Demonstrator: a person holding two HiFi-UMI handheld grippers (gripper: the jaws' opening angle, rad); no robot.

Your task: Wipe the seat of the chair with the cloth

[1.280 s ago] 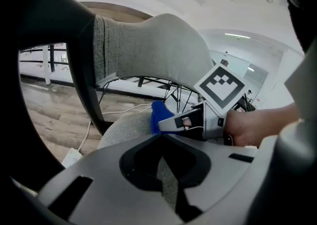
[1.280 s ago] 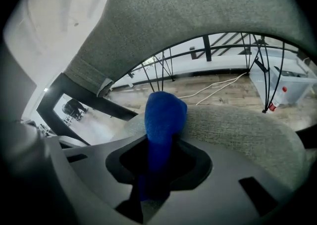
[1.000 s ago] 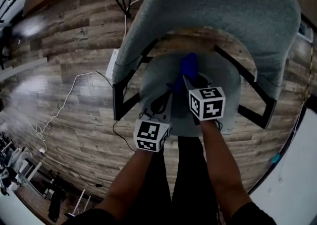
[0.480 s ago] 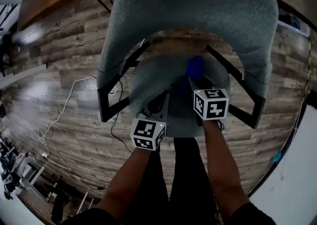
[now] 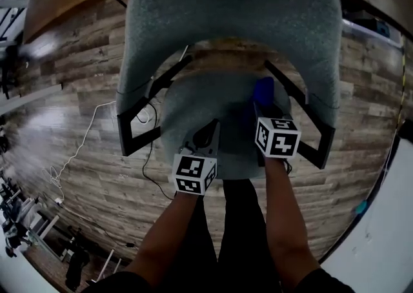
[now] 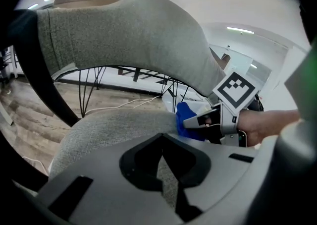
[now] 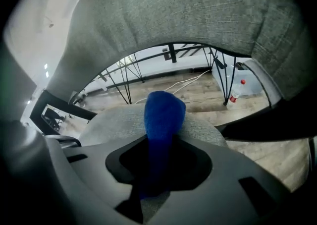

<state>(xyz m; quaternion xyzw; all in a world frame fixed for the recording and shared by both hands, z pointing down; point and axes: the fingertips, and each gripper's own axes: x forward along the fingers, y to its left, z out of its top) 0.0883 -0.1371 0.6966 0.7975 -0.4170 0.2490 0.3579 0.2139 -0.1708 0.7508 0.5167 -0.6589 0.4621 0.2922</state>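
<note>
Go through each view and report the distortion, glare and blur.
Head view: heavy fisheye bends the planks of the floor, glare at upper left, dim overall. Left gripper view: black vignetted corners, washed-out bright room behind the chair back, green tint at the right edge. Right gripper view: dark corners, blue cloth fairly sharp, near foreground soft.

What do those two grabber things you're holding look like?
The left gripper and right gripper are light grey plastic with dark inner edges. Each carries a white cube printed with black square patterns, like chunky puzzle codes. The forearms behind them are bare, with no sleeves over them.
</note>
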